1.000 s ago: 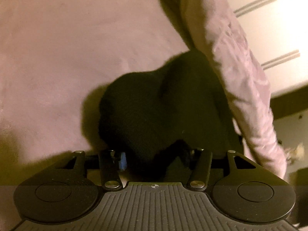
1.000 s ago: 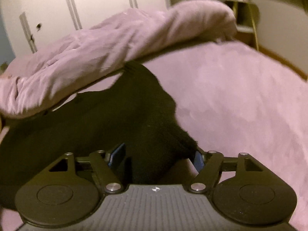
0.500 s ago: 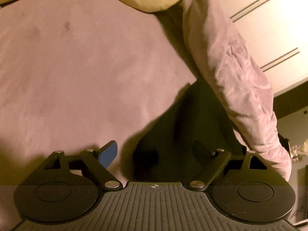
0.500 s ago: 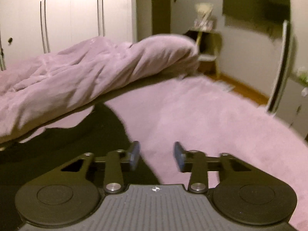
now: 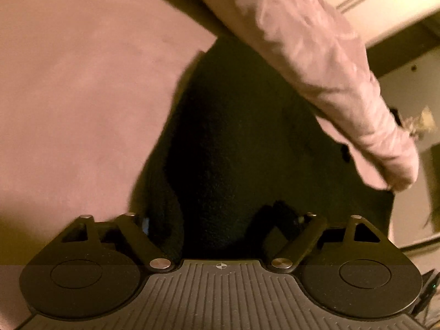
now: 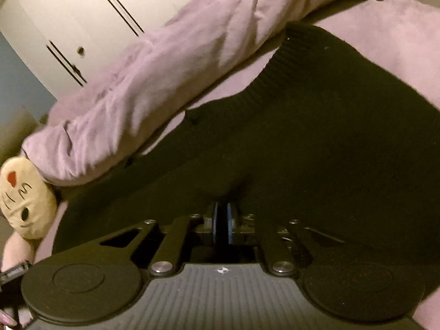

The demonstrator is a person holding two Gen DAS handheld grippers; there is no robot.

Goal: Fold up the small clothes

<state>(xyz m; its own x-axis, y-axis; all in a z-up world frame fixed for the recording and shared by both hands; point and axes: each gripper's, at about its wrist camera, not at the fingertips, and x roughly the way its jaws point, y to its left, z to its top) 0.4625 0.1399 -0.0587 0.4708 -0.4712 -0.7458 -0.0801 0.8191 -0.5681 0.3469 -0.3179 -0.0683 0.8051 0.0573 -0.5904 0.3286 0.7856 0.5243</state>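
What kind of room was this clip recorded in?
Most likely a bedroom: a pink bed sheet with a rolled-back duvet, a plush toy beside it, and white wardrobe doors behind.

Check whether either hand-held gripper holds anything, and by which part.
The right hand-held gripper pinches a fold of the black knit garment; the left is closing around it, not yet gripping.

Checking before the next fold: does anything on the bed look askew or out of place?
Yes. The black sweater lies bunched, its far edge tucked under the rumpled pink blanket, so it isn't flat for folding.
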